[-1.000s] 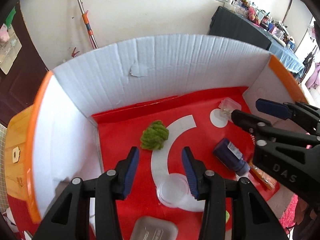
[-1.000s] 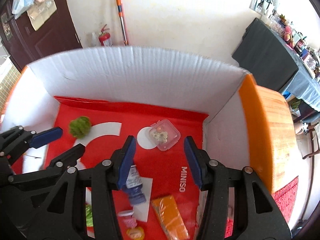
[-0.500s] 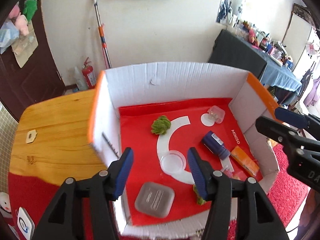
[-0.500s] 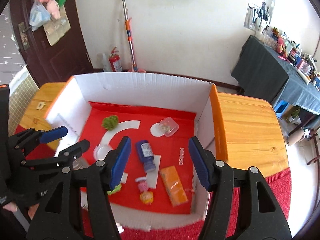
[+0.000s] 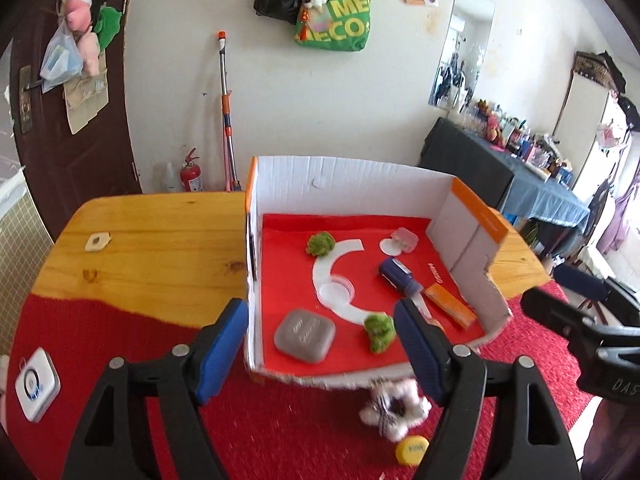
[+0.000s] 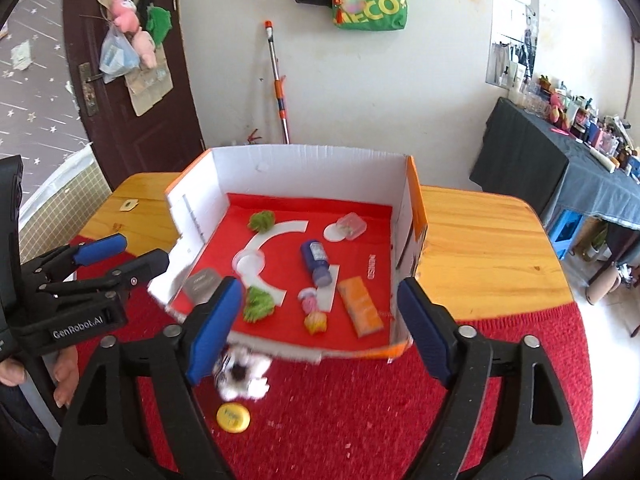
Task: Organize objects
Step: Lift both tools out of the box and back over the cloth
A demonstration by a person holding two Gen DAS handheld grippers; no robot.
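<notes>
Red-floored white box (image 6: 312, 168) holds blue bottle (image 6: 316, 260), orange packet (image 6: 360, 306).

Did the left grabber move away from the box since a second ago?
Yes. The left gripper has backed out toward the viewer: earlier its fingers were inside the cardboard box, and now they sit outside its near edge, jaws opening and empty.

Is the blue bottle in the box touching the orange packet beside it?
Apart. In the right wrist view a strip of red box floor shows between the blue bottle and the orange packet; the left wrist view is less clear there.
</notes>
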